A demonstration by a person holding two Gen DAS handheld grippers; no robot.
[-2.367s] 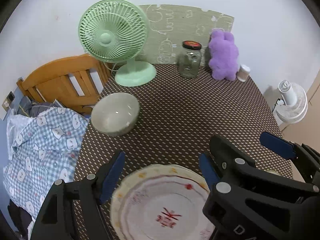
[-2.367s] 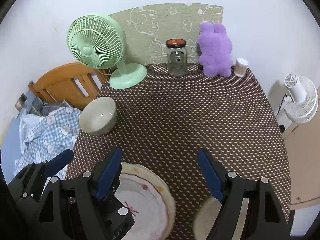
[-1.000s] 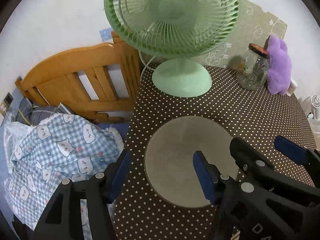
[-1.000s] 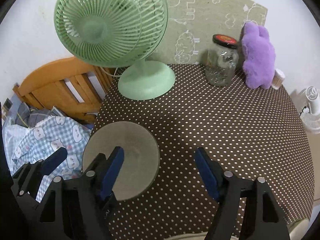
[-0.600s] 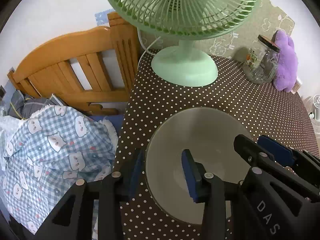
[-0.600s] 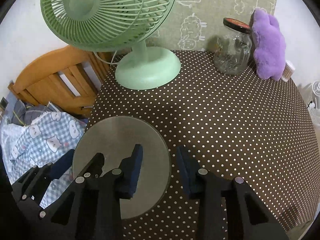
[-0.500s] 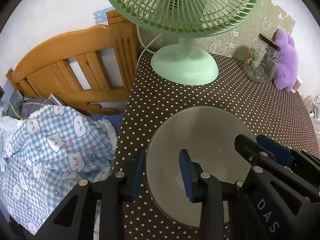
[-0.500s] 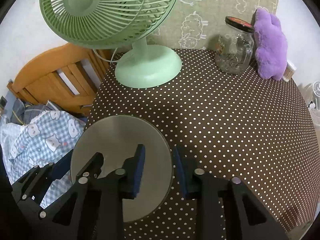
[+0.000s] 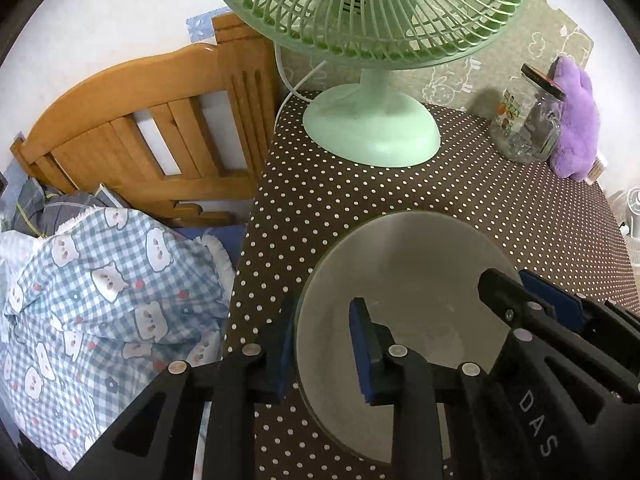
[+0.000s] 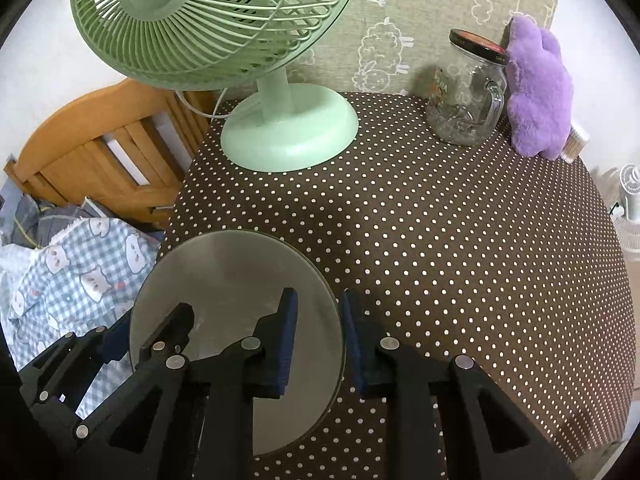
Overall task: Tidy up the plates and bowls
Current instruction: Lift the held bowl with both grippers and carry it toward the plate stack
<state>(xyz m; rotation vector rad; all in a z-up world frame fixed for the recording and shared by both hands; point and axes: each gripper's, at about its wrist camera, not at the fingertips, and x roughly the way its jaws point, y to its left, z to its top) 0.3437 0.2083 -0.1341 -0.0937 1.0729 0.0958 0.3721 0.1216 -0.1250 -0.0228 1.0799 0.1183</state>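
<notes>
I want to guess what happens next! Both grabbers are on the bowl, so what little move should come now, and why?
Probably finish squeezing, then lift straight up. The left gripper and right gripper each straddle opposite sides of the bowl rim, fingers closing, with the bowl sitting near the table edge.

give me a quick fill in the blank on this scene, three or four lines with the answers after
1. Both grippers straddle the rim of the pale grey-green ceramic ____.
2. The mint green desk fan stands on the brown ____-patterned tablecloth.
3. The clear glass jar with a dark lid stands right beside a ____ plush toy.
4. The left gripper takes the rim on the side toward the bed, the right gripper the ____ side.

Missing words: bowl; polka-dot; purple; opposite
</notes>
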